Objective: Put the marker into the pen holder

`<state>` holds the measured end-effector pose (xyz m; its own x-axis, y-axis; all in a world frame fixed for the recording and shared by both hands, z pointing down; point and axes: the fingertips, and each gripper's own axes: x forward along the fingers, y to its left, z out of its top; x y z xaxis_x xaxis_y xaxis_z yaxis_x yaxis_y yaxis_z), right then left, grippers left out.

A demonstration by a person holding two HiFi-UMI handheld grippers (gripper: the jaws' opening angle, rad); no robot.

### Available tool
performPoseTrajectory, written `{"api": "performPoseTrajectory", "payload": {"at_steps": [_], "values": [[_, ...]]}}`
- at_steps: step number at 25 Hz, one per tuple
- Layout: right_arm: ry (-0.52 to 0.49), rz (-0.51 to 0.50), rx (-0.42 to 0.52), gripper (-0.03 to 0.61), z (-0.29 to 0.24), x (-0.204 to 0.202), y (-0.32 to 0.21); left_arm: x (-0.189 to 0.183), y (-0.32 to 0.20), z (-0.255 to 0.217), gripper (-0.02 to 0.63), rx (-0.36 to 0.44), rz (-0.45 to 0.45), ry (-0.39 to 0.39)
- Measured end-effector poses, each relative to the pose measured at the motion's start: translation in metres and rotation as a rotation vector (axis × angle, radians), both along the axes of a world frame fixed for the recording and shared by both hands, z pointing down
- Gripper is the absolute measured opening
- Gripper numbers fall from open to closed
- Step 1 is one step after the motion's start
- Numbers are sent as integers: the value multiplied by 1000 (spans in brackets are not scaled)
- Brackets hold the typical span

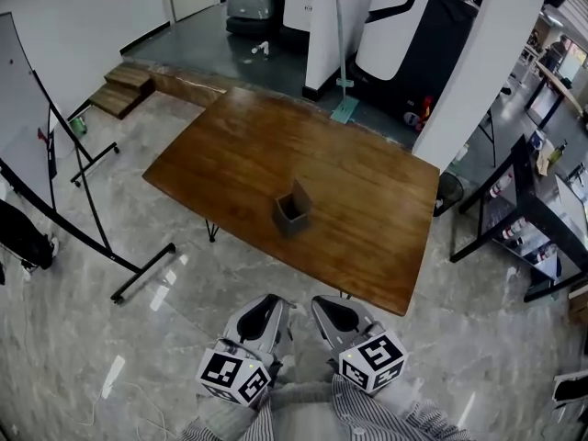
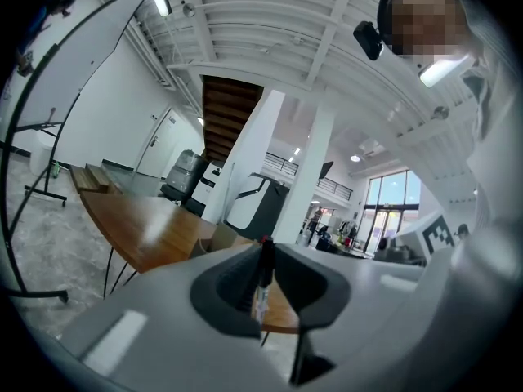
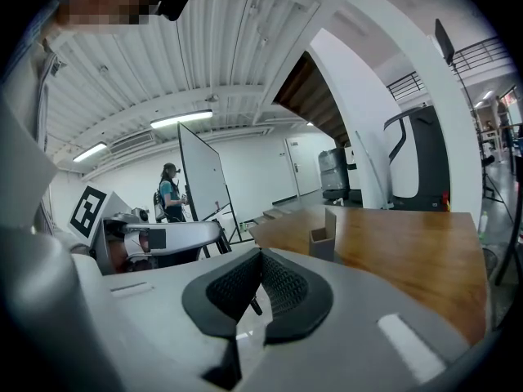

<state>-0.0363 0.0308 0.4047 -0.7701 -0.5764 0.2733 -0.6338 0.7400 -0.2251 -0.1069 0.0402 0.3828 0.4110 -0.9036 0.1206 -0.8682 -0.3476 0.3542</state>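
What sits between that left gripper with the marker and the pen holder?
Nothing: the head view shows only marble floor and bare wooden table between the left gripper and the pen holder.

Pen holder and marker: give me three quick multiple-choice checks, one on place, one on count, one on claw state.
1. The pen holder stands: A on the floor; B on the table; C on a shelf.
2. Pen holders in view: A one; B two; C three.
3. The left claw is: A open, empty; B shut, empty; C shut on the marker.
1 B, it sits on the wooden top; 2 A, only one shows; 3 C, the marker is pinched between its pads.
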Motion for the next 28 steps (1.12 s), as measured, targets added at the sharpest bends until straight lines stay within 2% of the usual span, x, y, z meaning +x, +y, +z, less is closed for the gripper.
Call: {"api": "performPoseTrajectory", "payload": {"at_steps": [8, 15, 21, 28], "values": [[-4, -7, 11, 0, -7, -13, -96, -19, -96, -18, 48, 31, -7, -24], [-3, -21, -13, 0, -3, -13, -157, -26, -167, -24, 48, 39, -18, -41], [1, -49, -37, 0, 4, -14, -188, -28, -209, -20, 48, 30, -30, -50], [9, -63, -82, 0, 21, -10, -204, -26, -233, 0, 48, -6, -34, -62]]}}
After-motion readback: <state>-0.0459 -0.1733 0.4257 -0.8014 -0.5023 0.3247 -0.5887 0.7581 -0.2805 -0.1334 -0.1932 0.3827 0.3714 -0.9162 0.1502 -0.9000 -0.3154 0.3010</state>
